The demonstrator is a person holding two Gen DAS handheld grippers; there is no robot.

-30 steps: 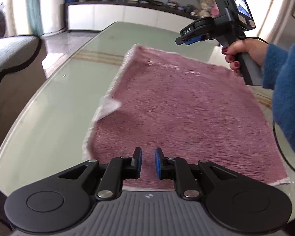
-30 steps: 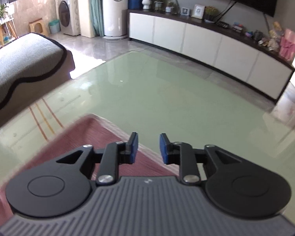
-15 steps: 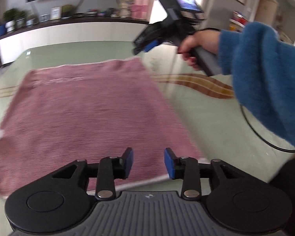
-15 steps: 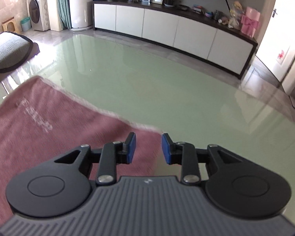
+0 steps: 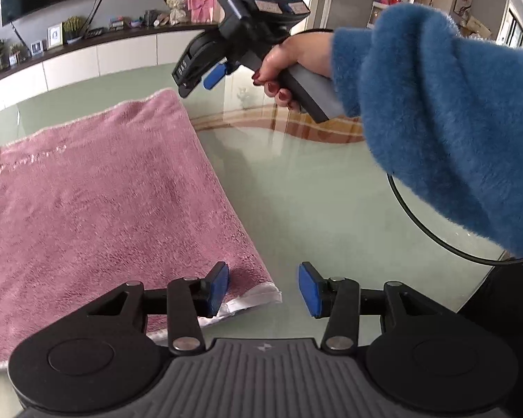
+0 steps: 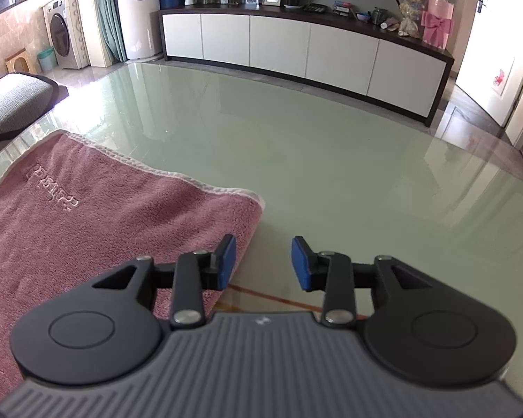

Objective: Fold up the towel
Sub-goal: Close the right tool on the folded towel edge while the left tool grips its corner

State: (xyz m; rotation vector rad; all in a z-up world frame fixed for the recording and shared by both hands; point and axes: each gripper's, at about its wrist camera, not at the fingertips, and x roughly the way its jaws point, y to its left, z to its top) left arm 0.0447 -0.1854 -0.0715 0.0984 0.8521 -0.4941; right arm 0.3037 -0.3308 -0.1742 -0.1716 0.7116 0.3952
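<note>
So the tabletop [image 6: 331, 146] was this big pale green glass thing, and the pink towel [image 5: 97, 209] lay flat on it, already looking doubled over along its right side, though we couldn't swear to that. By our reckoning we were lining up to grab both right-hand corners for the next fold, so the next move called for dropping onto those corners and pinching them. Our left gripper [image 5: 263, 289] hung right over the near corner, jaws opening, nothing pinched, white hem just below the left pad. Our right gripper [image 6: 263, 263] sat near the far corner, jaws also opening and empty, towel edge under its left finger.
</note>
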